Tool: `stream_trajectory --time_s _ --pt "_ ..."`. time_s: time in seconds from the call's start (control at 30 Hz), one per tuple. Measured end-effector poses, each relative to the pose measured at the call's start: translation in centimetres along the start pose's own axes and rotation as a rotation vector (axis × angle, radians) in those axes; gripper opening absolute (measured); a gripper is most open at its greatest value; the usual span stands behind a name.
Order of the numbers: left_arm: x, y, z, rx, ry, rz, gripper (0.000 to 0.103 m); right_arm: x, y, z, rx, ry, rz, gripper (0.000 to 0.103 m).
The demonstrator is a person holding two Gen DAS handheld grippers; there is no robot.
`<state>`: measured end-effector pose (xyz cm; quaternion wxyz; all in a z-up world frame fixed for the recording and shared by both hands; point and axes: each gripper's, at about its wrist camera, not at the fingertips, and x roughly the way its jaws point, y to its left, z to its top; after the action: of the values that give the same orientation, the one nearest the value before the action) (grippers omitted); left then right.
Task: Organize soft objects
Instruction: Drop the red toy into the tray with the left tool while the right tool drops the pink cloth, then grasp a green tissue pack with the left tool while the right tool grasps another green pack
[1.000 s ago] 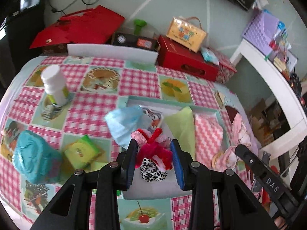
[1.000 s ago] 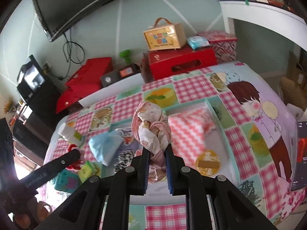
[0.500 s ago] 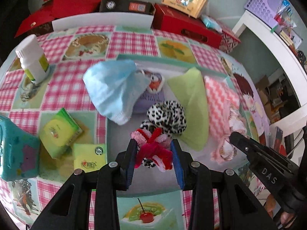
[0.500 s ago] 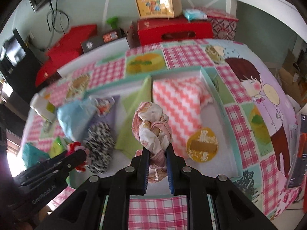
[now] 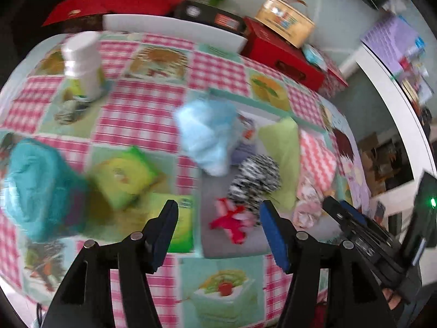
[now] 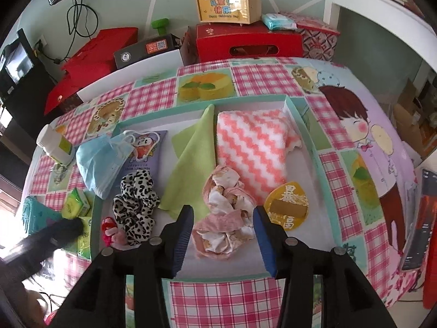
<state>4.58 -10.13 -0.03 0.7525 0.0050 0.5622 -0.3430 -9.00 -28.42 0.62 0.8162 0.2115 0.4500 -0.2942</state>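
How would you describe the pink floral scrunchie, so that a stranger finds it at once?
Look in the shallow teal-edged tray on the checked tablecloth. Near its front edge, between the open right gripper's blue pads, lies the pink floral scrunchie. Its spotted neighbour is black and white.

Inside the shallow tray (image 6: 310,136): three scrunchies, namely one pink floral (image 6: 224,213), one leopard-print (image 6: 136,202), one red-and-pink (image 6: 109,231) (smallest, at the near left corner). Two folded cloths, one green (image 6: 191,158), one pink zigzag (image 6: 251,147). One blue face mask (image 6: 101,158), one purple packet (image 6: 144,150), one yellow card (image 6: 286,207). Left of the tray: one white bottle (image 6: 54,143), one teal pouch (image 6: 35,213), two green packets (image 6: 75,203). Far beyond the table: one yellow carry box (image 6: 226,4).
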Motion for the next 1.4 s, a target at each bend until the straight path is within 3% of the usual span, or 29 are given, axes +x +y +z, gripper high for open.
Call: stream_trajectory --time_s 0.13,0.3,0.47,0.7,1.03,1.4 --pt "-1.3 2.2 1.3 -0.014 0.020 0.072 0.063 -1.7 1.9 0.0 -0.031 -0.028 0.144 0.049" --pt "-1.5 3.6 4.2 0.117 0.094 0.238 0.063 -1.7 8.1 -1.0 -0.202 0.013 0.281 0.049" --pt "0.5 4.0 6.1 0.247 0.240 0.239 0.063 -0.7 13.2 -2.7 -0.333 0.093 0.378 0.049" --pt "4.0 3.2 8.2 0.330 0.343 0.247 0.063 2.0 15.1 -4.9 -0.365 0.242 0.434 0.049" --pt "6.5 3.2 8.7 0.375 0.390 0.245 0.063 3.9 16.8 -5.7 -0.371 0.292 0.525 0.049" --pt "10.7 2.2 6.8 0.447 0.459 0.314 0.063 4.7 16.4 -4.8 -0.362 0.258 0.385 0.049"
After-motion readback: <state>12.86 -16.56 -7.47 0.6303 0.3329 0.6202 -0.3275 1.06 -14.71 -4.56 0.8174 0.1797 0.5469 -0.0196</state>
